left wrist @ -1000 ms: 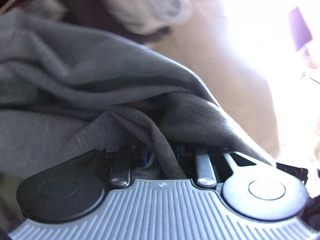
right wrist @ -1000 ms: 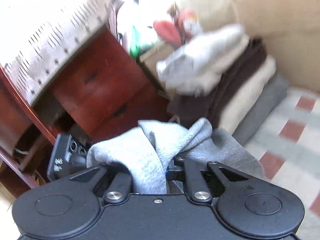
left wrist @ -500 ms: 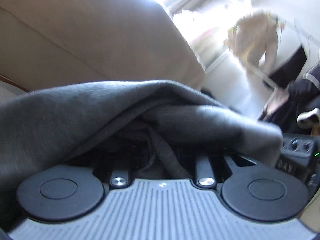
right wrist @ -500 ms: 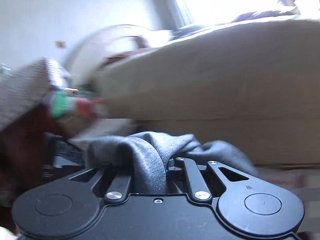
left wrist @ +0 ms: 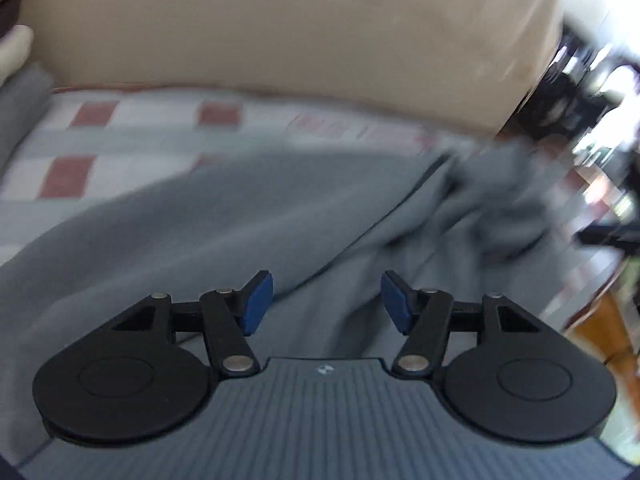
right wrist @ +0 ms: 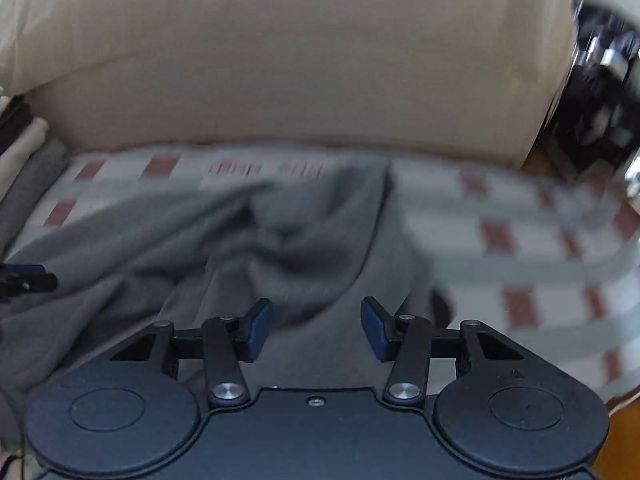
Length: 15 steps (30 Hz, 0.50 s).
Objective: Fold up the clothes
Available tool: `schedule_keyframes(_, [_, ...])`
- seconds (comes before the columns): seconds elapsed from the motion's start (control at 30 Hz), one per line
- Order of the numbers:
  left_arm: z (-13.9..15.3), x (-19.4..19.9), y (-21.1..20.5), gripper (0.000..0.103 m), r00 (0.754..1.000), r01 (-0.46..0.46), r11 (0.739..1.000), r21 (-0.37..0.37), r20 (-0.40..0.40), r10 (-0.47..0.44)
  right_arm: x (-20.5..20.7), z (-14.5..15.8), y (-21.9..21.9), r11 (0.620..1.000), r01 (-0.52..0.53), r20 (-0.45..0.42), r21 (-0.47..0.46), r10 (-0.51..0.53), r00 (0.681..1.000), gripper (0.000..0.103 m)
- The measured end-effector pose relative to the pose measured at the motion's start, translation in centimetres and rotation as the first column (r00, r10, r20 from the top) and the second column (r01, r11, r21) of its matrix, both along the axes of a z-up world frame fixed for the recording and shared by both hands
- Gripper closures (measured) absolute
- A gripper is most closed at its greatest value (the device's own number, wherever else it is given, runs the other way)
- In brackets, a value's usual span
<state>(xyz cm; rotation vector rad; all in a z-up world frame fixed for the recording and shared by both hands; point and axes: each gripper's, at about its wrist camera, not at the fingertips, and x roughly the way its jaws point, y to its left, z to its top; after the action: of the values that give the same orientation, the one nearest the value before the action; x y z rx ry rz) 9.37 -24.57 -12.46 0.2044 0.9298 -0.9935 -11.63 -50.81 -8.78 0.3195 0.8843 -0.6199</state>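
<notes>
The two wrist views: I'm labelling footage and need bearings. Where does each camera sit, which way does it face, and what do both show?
Left wrist: sits on the left hand-held gripper, looking forward and down at the grey garment on the checked cover; its blue pads show, jaws opening, nothing pinched.
Right wrist: sits on the right hand-held gripper, facing the same way over the garment; jaws opening, nothing pinched.
Shared: garment, checked cover, beige cushion behind.
</notes>
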Motion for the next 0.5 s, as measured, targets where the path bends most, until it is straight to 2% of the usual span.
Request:
schedule_keyframes(0.1, [0.2, 0.1, 0.1, 0.043, 1.0, 0.016, 1.0, 0.017, 0.024, -0.016, 0.8, -1.9, 0.4, 0.997, 0.013, -0.025, 0.074, -0.011, 1.0, 0.049])
schedule_keyframes(0.17, [0.3, 0.2, -0.7, 0.038, 0.998, 0.022, 0.999, 0.043, 0.056, -0.024, 0.7, -2.3, 0.3, 0.995, 0.026, -0.036, 0.092, -0.023, 0.999, 0.048])
schedule_keyframes(0.2, [0.3, -0.1, -1.2, 0.035, 0.996, 0.029, 0.997, 0.065, 0.083, -0.035, 1.0, -2.4, 0.3, 0.995, 0.029, -0.04, 0.097, -0.025, 0.999, 0.048])
schedule_keyframes(0.3, [-1.2, -1.0, -1.9, 0.033, 0.988, 0.06, 0.986, 0.153, 0.13, -0.08, 1.8, -2.6, 0.4, 0.995, 0.031, -0.052, 0.096, -0.026, 0.998, 0.045])
schedule_keyframes(0.43, [-2.7, -1.1, -2.2, 0.033, 0.99, 0.107, 0.975, 0.195, 0.071, -0.123, 2.9, -3.5, 0.6, 0.997, 0.046, -0.067, 0.068, -0.041, 0.997, 0.031])
schedule_keyframes(0.5, [-3.5, -0.6, -2.1, 0.033, 0.99, 0.126, 0.974, 0.186, 0.034, -0.134, 2.8, -3.7, 0.9, 0.997, 0.055, -0.084, 0.048, -0.051, 0.995, 0.031])
